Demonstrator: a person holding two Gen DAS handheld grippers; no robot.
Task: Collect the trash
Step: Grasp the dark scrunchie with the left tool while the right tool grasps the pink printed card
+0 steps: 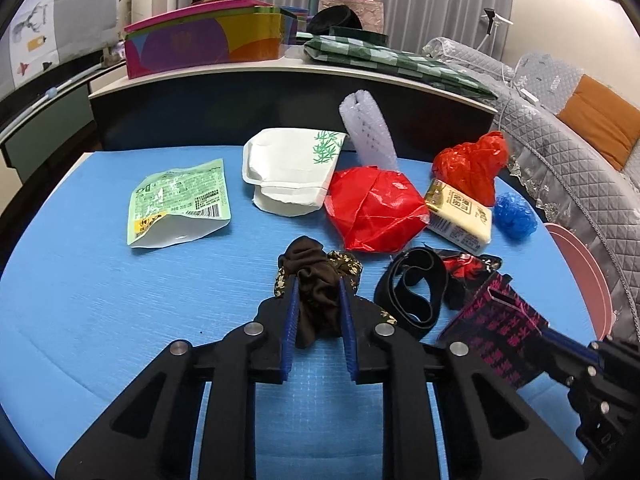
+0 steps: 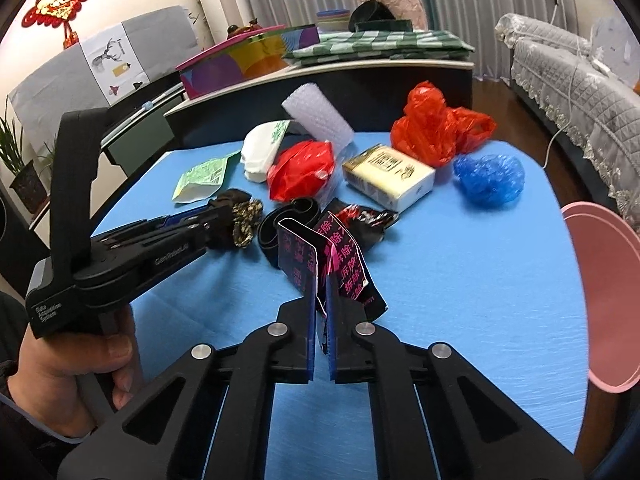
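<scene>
Left gripper [image 1: 320, 304]: jaws pinching a crumpled brown cloth [image 1: 316, 276] at table [image 1: 100, 300] centre.
Right gripper [image 2: 322, 304]: jaws clamped on a black, pink-lettered wrapper [image 2: 320, 256], 3 o'clock of the cloth.

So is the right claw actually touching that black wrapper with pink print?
Touching. The right wrist view shows the right claw shut on the black wrapper with pink print, its blue pads pressing the sheet from both sides.
</scene>
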